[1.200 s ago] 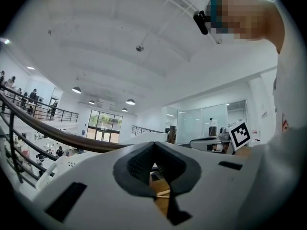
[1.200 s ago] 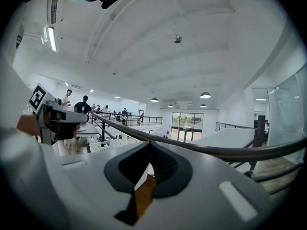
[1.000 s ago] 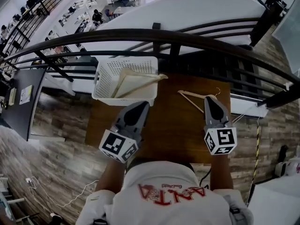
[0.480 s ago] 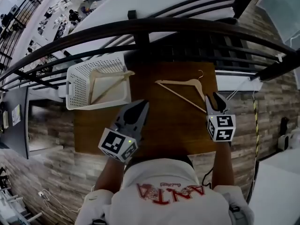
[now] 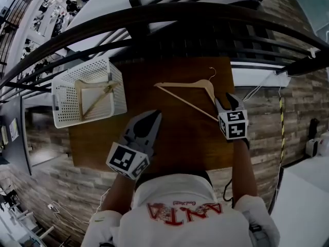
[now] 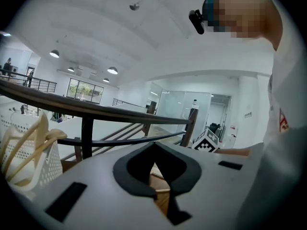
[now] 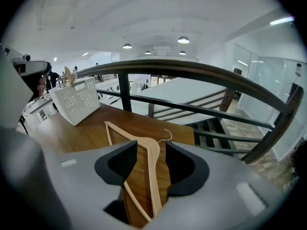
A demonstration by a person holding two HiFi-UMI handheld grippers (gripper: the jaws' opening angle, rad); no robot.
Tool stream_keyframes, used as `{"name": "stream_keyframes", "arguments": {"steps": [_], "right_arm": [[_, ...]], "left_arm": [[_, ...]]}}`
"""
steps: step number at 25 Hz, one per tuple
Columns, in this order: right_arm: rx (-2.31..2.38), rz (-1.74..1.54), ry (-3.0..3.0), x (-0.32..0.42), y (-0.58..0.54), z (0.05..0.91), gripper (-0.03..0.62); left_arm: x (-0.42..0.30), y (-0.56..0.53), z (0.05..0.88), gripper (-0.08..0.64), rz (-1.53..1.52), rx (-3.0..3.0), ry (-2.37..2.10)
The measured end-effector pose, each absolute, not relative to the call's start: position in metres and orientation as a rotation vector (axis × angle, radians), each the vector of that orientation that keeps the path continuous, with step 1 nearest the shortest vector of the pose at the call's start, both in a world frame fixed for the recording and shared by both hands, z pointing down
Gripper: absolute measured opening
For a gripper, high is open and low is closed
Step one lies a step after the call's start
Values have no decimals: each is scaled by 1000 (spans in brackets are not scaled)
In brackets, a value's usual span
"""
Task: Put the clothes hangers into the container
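Observation:
A wooden clothes hanger with a wire hook lies flat on the brown table. My right gripper is low over the hanger's right end. Its jaws have just been opening and stand open, and the hanger's shoulder runs between them without being pressed. My left gripper hovers over the table's near middle with its jaws together and nothing in them. The white perforated basket stands at the table's left end. It holds wooden hangers, which stick up above its rim.
A dark handrail with bars runs along the table's far edge, with a drop to a lower floor beyond it. The basket stands far left of the right gripper. Wood-plank floor surrounds the table.
The right gripper has come down onto the hanger's right end and its jaws have gone from shut to open around it. The left gripper has dropped lower and drawn nearer.

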State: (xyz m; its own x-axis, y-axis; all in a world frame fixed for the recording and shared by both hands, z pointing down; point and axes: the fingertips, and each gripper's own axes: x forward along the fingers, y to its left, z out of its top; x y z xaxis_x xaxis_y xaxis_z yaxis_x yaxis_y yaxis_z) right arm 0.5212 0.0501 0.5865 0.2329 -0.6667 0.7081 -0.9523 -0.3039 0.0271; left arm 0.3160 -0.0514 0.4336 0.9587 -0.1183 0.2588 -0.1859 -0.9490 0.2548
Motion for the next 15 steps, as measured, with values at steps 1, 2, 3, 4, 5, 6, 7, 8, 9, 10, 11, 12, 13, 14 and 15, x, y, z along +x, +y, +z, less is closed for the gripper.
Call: {"name": "stream_keyframes", "arguments": {"steps": [1,2,3,4,5,6,7,8,9,10,11,12,13,14,15], "right_arm": [[2036,846,-1485,529,45,597,172],[2018,860,-1486,535,40,608,172],[1999,873,-1487,540,34,619,172],[1980,888,-1487,544,29,631,177],[1963,906,-1487,547,24,642,183],[1946,926,-1489,549,20,654,184],[1930,946,-1491,550,15,664,194],[1917,962,-1493,551,11,674,201],[1905,973,-1493,551,7,681,206],[1893,979,-1492,551,3,688,206],[1880,983,-1492,551,1,695,206],[1866,986,-1490,550,-2,701,206],[1854,986,-1486,549,-3,706,206],[1845,986,-1480,548,-4,710,206],[1839,988,-1475,548,-3,714,206]], "left_arm": [[323,-53,438,8,362,2824,-232],[329,-55,442,8,372,2817,-240],[333,-57,446,8,380,2812,-248],[336,-59,451,9,388,2809,-257],[337,-61,455,8,396,2806,-268],[338,-63,460,8,405,2802,-280],[338,-66,464,8,415,2798,-292],[338,-68,467,8,423,2794,-303],[337,-70,471,8,431,2789,-313],[336,-72,475,8,440,2784,-321],[334,-73,480,8,450,2780,-330],[333,-74,484,8,458,2776,-338],[332,-75,487,8,465,2773,-346],[331,-75,490,8,469,2769,-353],[331,-75,492,8,471,2766,-358]]}}
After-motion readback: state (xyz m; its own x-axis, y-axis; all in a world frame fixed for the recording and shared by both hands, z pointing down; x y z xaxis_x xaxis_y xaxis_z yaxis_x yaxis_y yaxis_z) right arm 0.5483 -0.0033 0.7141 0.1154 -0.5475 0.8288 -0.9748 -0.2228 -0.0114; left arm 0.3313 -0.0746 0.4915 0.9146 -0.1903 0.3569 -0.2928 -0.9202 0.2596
